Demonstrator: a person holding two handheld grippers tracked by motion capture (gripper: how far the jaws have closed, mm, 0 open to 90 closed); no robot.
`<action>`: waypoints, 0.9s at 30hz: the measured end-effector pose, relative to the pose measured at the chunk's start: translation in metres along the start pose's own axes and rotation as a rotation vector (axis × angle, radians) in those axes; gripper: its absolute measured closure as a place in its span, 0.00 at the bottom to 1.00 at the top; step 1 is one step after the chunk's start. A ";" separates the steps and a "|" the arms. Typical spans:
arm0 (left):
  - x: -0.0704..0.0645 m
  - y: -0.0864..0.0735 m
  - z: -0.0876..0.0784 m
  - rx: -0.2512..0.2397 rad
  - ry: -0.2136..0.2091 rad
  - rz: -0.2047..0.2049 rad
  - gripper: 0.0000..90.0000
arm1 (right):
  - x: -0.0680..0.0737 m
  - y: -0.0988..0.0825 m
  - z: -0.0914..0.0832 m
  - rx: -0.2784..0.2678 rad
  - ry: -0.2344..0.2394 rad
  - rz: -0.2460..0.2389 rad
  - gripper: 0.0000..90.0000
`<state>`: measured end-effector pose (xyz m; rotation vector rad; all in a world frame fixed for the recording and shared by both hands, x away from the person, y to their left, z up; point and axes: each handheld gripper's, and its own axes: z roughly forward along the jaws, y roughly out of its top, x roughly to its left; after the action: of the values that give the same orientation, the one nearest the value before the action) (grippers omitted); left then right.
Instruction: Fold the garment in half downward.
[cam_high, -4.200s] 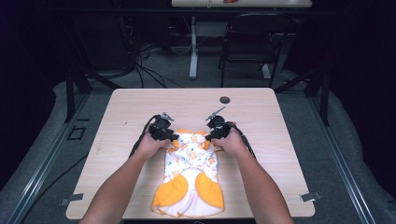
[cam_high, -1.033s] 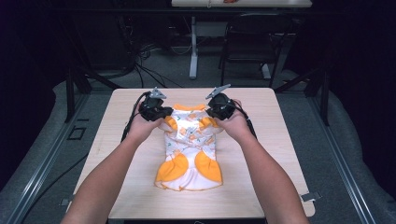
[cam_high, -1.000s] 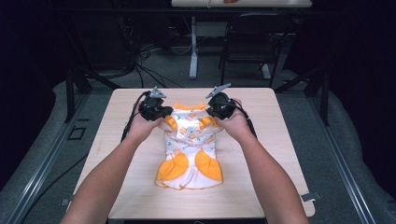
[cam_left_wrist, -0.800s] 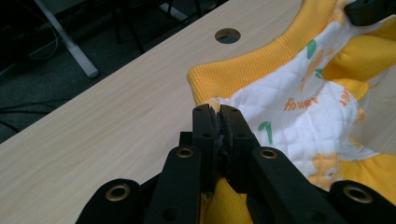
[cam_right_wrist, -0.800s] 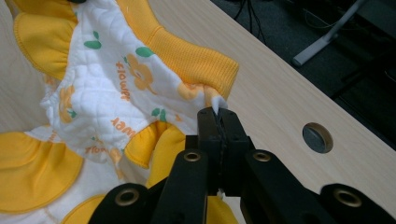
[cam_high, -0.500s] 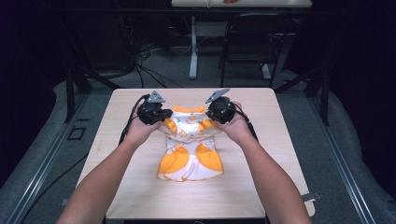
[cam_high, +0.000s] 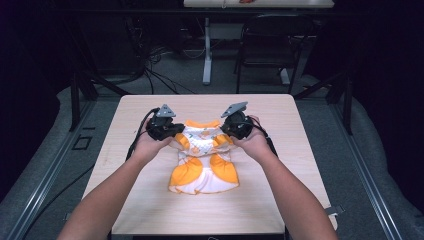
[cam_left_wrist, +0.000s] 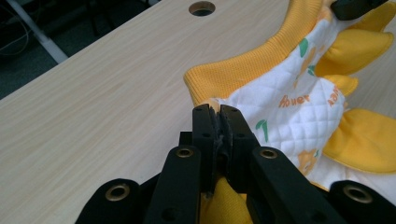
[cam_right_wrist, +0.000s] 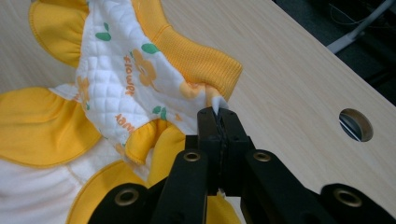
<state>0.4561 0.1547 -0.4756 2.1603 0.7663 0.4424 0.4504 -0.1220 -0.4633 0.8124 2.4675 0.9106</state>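
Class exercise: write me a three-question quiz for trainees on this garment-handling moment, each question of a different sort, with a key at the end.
1. True or false: the left gripper is shut on the orange-and-white quilted baby garment.
2. Multiple choice: where does the right gripper pinch the garment? A) at a round orange ruffle; B) at a corner beside the ribbed orange band; C) at the middle of the white quilted panel.
3. Fill in: the round hole in the light wooden table lies ______ the garment, not under it.

Key: 1 true; 2 B; 3 beyond (clear of).
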 end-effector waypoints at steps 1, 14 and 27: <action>-0.001 -0.002 -0.001 0.000 -0.006 -0.005 0.95 | 0.000 -0.001 -0.001 0.004 0.005 -0.001 0.99; -0.014 -0.009 -0.005 0.006 -0.020 0.011 0.95 | 0.009 -0.011 -0.006 0.010 0.026 -0.005 0.99; -0.028 -0.027 -0.006 0.016 -0.057 0.026 0.95 | 0.024 -0.031 -0.005 0.022 0.057 -0.009 0.99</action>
<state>0.4214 0.1541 -0.4946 2.1900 0.7133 0.3876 0.4176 -0.1287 -0.4847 0.7924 2.5323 0.9172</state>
